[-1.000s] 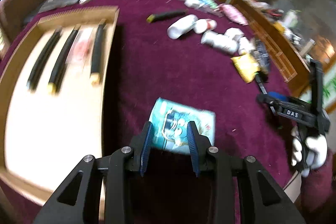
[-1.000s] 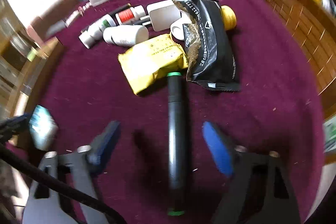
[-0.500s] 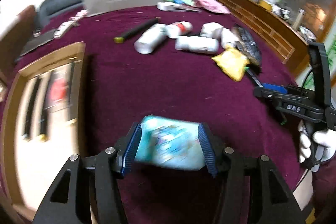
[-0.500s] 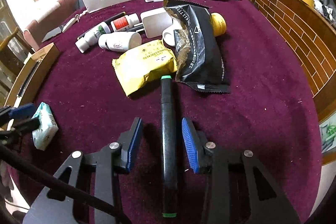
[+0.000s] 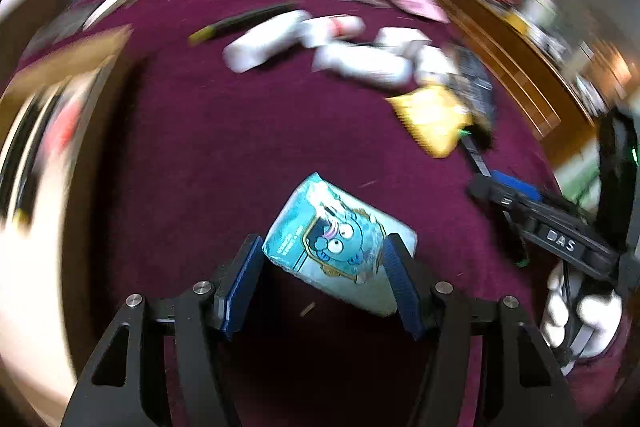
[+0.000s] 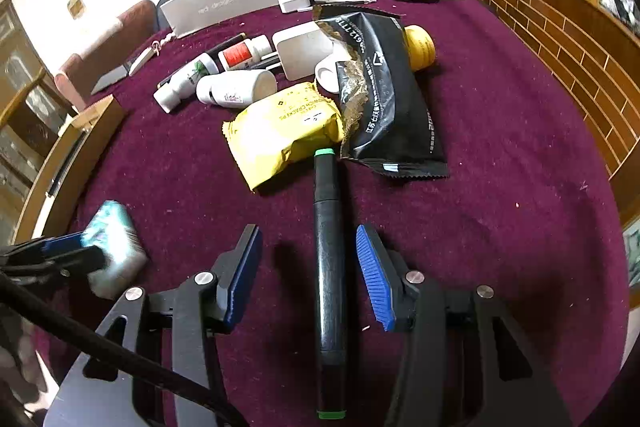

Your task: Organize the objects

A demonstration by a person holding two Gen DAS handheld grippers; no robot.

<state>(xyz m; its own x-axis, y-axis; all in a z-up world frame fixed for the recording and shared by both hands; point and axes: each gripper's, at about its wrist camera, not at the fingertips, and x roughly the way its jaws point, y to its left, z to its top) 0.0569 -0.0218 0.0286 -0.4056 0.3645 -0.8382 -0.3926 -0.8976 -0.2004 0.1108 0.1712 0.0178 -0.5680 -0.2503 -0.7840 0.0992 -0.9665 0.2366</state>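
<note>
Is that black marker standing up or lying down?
Lying down: the black marker rests flat on the cloth between the right gripper's open jaws.

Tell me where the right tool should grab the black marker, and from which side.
Grip the marker mid-barrel, coming straight down from above. It lies flat on the cloth, lengthwise between the right tool's open fingers, so they already straddle the round barrel. Stay off the far green cap, which touches the yellow packet.

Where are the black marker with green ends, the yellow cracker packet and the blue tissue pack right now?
black marker (image 6: 329, 259): right wrist view, middle of its barrel.
yellow cracker packet (image 6: 286, 129): right wrist view, centre of its printed face.
blue tissue pack (image 5: 340, 241): left wrist view, on the cartoon face.
</note>
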